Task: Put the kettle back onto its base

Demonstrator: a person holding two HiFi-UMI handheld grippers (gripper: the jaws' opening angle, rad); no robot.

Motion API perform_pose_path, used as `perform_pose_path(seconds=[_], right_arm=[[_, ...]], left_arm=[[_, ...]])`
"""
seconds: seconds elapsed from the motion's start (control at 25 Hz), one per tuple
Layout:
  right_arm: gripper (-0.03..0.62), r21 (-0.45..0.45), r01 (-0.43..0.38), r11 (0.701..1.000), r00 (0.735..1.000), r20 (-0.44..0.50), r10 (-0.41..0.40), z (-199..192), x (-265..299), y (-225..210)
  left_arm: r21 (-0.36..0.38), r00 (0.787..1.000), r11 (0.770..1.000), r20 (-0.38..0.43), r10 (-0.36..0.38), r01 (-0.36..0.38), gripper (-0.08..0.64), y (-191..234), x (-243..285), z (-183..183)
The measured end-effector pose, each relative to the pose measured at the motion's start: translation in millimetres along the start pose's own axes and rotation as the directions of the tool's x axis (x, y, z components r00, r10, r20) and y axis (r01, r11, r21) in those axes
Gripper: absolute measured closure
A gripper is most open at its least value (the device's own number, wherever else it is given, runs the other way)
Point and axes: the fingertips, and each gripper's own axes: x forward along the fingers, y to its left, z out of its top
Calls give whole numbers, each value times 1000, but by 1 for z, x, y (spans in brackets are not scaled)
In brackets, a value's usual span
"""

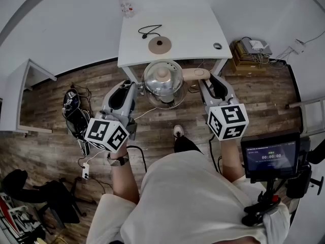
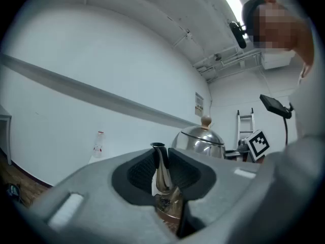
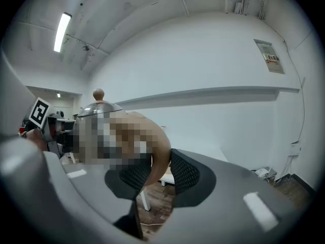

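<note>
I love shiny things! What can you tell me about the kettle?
The kettle is round, shiny metal, with a domed lid, a wooden knob on top, a wooden handle and a thin curved spout. It hangs upright in the air before the white table, not on its round base. The left gripper pinches the spout; the right gripper clamps the handle.

Tabletop (image 1: 188,24): white, carrying four things | base (image 1: 159,45): brown disc lying flat near front edge | cord (image 1: 149,31): black, curling just behind base | bottle (image 1: 126,4): clear, standing at far edge | ring (image 1: 217,46): small, dark, sitting near right edge | floor (image 1: 51,111): wood planks, cables (image 1: 76,117) trailing at left.
</note>
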Motion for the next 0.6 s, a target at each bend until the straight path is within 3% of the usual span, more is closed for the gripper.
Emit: perform_pose_path(seconds=[0.12,0.36,0.6], right_arm=[[474,1,5,1000,1000,-6,-5,0,-6,3],[466,34,13,999,1000,6,-13,-33,-91,35],[463,49,9,999,1000,-4,-9,-43,-112,52]], left_arm=[[-29,1000,1000,-5,2,-2,480,-4,-7,-4],[-20,1000,1000,-11,-22,22,480,-56,-79,-28],[-29,1000,999,-13,-27,27,480,-66,-106,-35]])
